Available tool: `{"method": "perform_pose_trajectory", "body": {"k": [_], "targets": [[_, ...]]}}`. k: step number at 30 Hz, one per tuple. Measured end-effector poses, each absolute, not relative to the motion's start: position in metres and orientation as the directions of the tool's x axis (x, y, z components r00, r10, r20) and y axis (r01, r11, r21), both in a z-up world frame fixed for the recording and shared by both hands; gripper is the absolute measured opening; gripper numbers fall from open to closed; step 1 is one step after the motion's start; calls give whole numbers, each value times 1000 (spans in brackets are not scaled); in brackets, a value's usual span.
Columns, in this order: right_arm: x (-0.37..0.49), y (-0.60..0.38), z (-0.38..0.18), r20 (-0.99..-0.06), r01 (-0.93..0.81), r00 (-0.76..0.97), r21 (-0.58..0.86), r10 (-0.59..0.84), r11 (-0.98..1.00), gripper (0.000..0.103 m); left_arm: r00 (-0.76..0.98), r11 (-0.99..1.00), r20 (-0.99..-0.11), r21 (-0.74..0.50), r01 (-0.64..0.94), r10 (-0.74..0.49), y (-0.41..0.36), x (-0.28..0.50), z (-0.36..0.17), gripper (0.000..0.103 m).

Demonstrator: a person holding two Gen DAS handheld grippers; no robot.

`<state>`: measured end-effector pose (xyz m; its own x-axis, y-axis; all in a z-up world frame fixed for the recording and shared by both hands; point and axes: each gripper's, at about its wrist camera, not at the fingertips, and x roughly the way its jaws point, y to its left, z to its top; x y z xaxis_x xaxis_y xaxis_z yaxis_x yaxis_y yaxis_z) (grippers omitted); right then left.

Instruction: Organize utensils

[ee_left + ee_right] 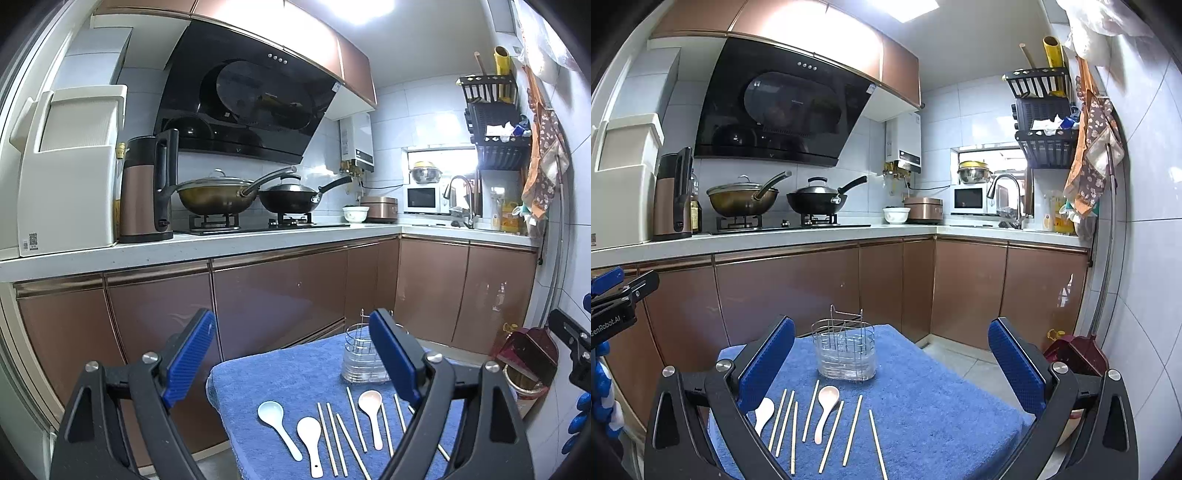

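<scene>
A small table under a blue towel [295,373] [931,413] carries the utensils. A wire and clear plastic utensil holder [360,354] [845,350] stands upright at its far side. Nearer lie a pale blue spoon [277,422], a white spoon [310,439] [764,411], a pinkish spoon [371,410] [825,406] and several wooden chopsticks [341,441] [831,437], all loose on the towel. My left gripper [291,362] hovers above the near edge, open and empty. My right gripper [892,369] is also open, with nothing between its blue pads.
Behind the table runs a kitchen counter [221,242] with brown cabinets, a stove with two woks [214,194], a kettle [147,188] and a sink tap [1004,199]. A red dustpan [1075,354] leans at the right wall. The other gripper shows at each frame's edge [613,299].
</scene>
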<state>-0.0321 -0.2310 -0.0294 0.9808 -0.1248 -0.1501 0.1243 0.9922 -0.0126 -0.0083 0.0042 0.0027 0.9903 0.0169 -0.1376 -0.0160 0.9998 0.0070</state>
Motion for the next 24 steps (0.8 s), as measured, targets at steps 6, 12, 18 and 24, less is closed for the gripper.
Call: {"method": "perform_pose_trajectory", "body": {"k": [6, 12, 18, 24], "targets": [[-29, -235, -30, -149, 129, 980, -11, -129, 992, 103, 992, 999, -119, 18, -36, 38, 0, -8, 3, 85], [-26, -237, -30, -145, 133, 981, -8, -132, 991, 103, 992, 999, -118, 27, -33, 36, -2, -4, 4, 85], [-25, -239, -30, -144, 133, 981, -8, -133, 991, 103, 993, 999, -115, 33, -35, 39, -6, -2, 4, 85], [-22, -242, -29, -147, 134, 980, -6, -133, 991, 103, 993, 999, -112, 39, -32, 36, -8, 4, 2, 85]]}}
